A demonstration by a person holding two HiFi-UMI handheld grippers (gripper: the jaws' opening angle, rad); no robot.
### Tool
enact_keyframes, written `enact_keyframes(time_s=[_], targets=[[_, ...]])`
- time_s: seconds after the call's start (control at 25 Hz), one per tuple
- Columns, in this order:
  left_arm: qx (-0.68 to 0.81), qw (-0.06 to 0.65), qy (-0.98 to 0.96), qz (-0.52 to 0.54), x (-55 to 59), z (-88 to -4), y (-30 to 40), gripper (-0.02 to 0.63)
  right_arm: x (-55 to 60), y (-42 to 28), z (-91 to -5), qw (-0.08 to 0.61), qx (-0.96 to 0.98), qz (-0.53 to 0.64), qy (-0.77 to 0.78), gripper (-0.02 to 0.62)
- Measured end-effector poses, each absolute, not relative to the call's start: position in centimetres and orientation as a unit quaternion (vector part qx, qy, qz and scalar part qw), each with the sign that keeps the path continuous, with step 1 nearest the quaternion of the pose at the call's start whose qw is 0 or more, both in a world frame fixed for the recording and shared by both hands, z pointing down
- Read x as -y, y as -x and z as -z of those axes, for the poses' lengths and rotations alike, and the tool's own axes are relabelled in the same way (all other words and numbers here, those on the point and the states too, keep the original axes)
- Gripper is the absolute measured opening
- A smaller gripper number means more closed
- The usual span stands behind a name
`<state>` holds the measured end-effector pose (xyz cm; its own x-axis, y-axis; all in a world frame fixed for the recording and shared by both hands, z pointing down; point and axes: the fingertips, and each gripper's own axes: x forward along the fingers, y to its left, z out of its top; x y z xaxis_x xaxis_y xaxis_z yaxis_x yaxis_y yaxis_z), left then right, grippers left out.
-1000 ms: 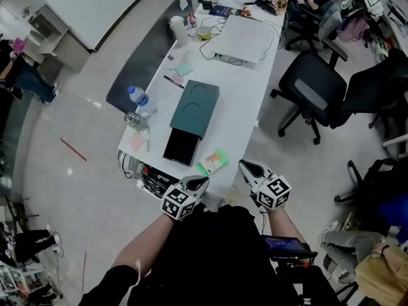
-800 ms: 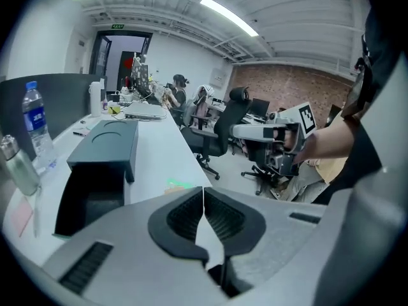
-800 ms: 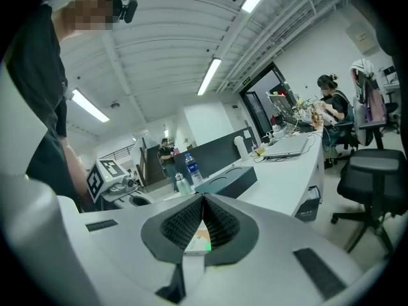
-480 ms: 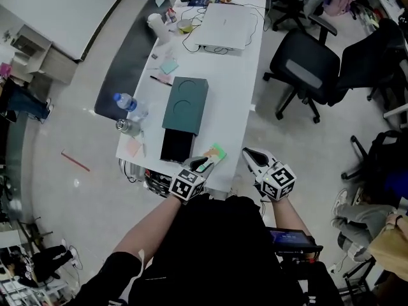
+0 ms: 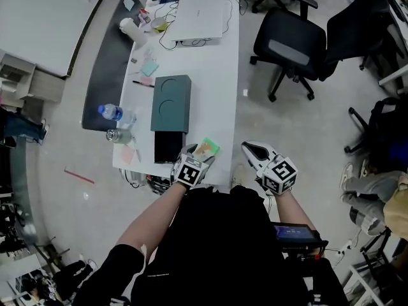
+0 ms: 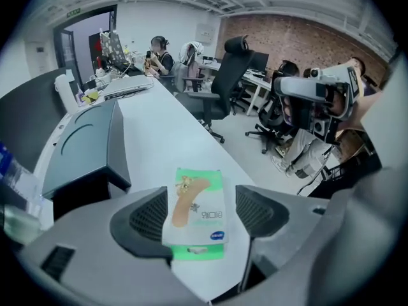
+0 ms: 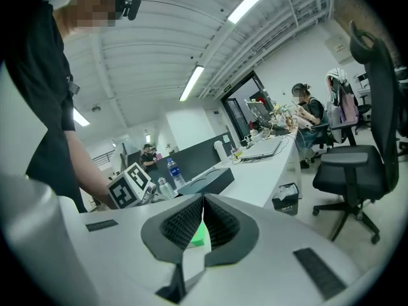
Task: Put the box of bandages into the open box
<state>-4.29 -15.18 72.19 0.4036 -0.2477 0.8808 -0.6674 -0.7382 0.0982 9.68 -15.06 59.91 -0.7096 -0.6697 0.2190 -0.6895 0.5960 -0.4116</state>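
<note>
This looks like the grasping step: the left gripper (image 5: 199,153) has its fingers (image 6: 148,218) opening wide either side of the box of bandages (image 6: 195,199) on the bench (image 5: 210,75), which next probably needs pinching and lifting forward-left into the open box (image 5: 167,146); the right gripper (image 7: 202,217) has its fingers closed, empty.

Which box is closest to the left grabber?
The small green-and-white cardboard bandage box, lying flat between the left gripper's opening jaws. The big dark teal box sits farther along the white table.
</note>
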Motion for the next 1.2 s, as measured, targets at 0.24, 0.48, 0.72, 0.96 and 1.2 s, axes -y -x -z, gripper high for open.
enact_keyframes(time_s=[0.24,0.48,0.72,0.96,1.2], targets=[[0.270,0.233,-0.790,-0.499,15.4,-74.0,4.6,0.341,14.8,-10.7,-60.3,0.024,0.887,-0.240,-0.395,0.028],[0.263,0.228,-0.774,-0.529,15.0,-75.1,4.9,0.342,14.1,-11.3,-60.4,0.020,0.880,-0.243,-0.408,0.028],[0.263,0.232,-0.765,-0.541,14.9,-75.5,5.4,0.317,13.7,-11.8,-60.6,0.019,0.875,-0.246,-0.416,0.028],[0.267,0.240,-0.769,-0.529,14.8,-74.9,5.2,0.313,13.9,-11.7,-60.6,0.020,0.876,-0.247,-0.414,0.028],[0.269,0.267,-0.785,-0.490,14.5,-73.0,4.4,0.311,14.1,-11.0,-60.4,0.022,0.881,-0.245,-0.403,0.028]])
